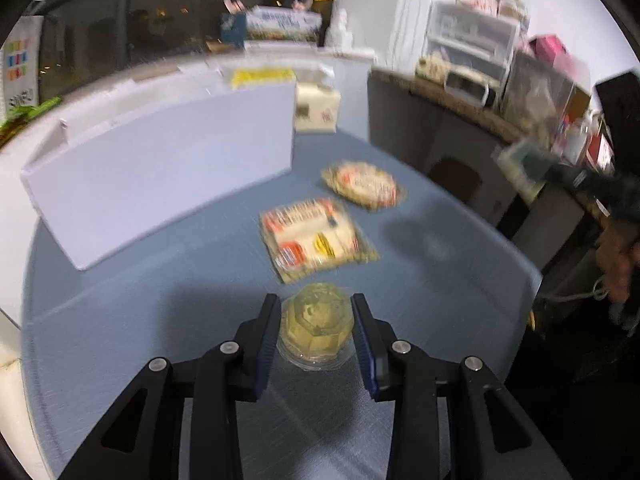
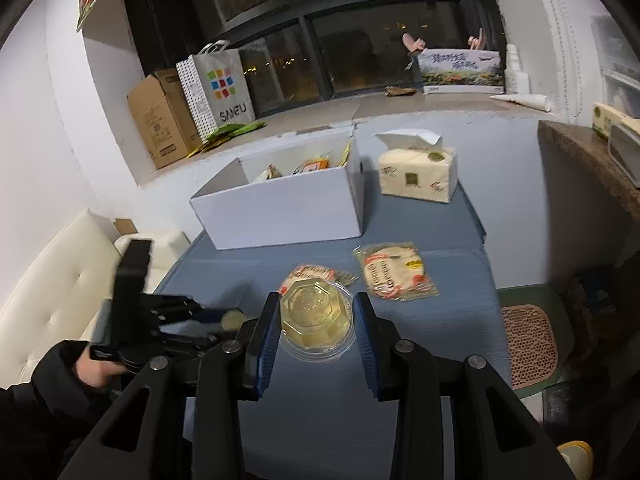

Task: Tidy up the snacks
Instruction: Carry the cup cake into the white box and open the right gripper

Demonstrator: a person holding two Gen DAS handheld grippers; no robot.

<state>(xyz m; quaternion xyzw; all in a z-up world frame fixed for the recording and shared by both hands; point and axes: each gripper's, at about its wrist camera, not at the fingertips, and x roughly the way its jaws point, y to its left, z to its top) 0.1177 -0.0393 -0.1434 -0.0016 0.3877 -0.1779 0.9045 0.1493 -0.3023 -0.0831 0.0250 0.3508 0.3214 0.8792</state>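
While pointed down at the worktop (image 2: 440,320), both closed on jelly cups: left gripper (image 1: 316,322) on one (image 1: 318,326), right gripper (image 2: 316,320) on another (image 2: 316,322); wrapped snacks (image 1: 316,238) just ahead.

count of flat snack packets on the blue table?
2. Near packet sits behind the jelly cup, partly hidden; second packet lies right of it. White box may hide more.

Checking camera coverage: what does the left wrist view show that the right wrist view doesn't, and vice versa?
Left wrist only: plastic drawers on the side counter.
Right wrist only: snacks inside the white box, SANFU bag, carton, a sleeved hand.
Both: the box, tissue pack, two wrapped snacks on the blue table, and that view's own jaws closed on a jelly cup.
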